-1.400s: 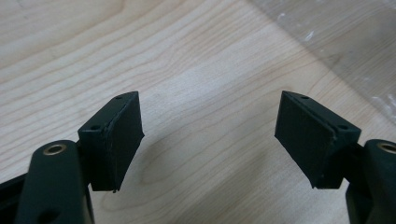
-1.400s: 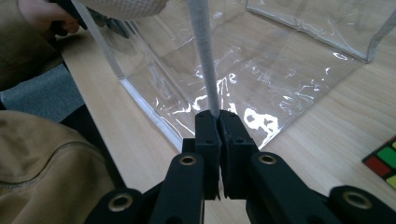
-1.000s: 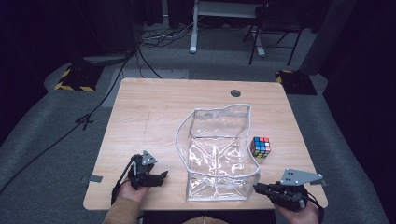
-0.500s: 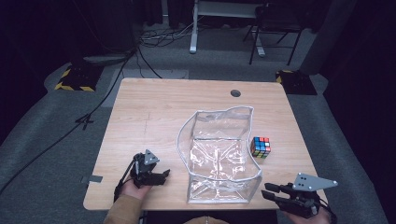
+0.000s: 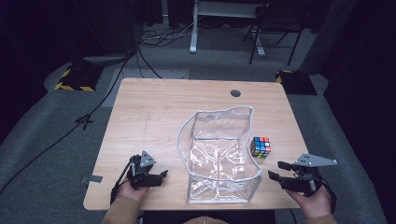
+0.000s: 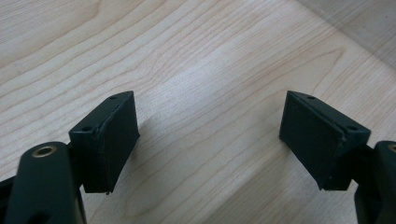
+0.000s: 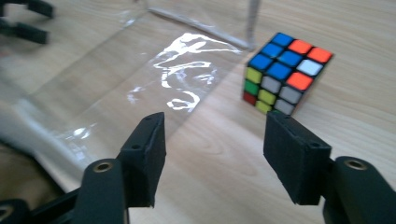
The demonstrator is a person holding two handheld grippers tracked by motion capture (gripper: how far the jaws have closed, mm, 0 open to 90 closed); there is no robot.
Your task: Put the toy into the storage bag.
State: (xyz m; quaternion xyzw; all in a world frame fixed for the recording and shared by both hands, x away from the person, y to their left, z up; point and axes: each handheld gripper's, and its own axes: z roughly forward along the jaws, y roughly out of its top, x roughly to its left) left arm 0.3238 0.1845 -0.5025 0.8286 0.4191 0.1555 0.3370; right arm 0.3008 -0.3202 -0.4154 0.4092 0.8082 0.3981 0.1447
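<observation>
The high view looks forward and down from above the person's side, taking in the whole desk (image 5: pixel 154 107). The left claw view sits close over bare wood. The right claw view, low and near, shares the puzzle cube (image 7: pixel 286 73) and clear plastic bag (image 7: pixel 154 65) with the high view.

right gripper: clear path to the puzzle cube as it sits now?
Probably yes. The right gripper has open, empty jaws that have just been opening, and the puzzle cube stands just ahead on bare table. The clear plastic bag lies beside the cube, off the direct line.
</observation>
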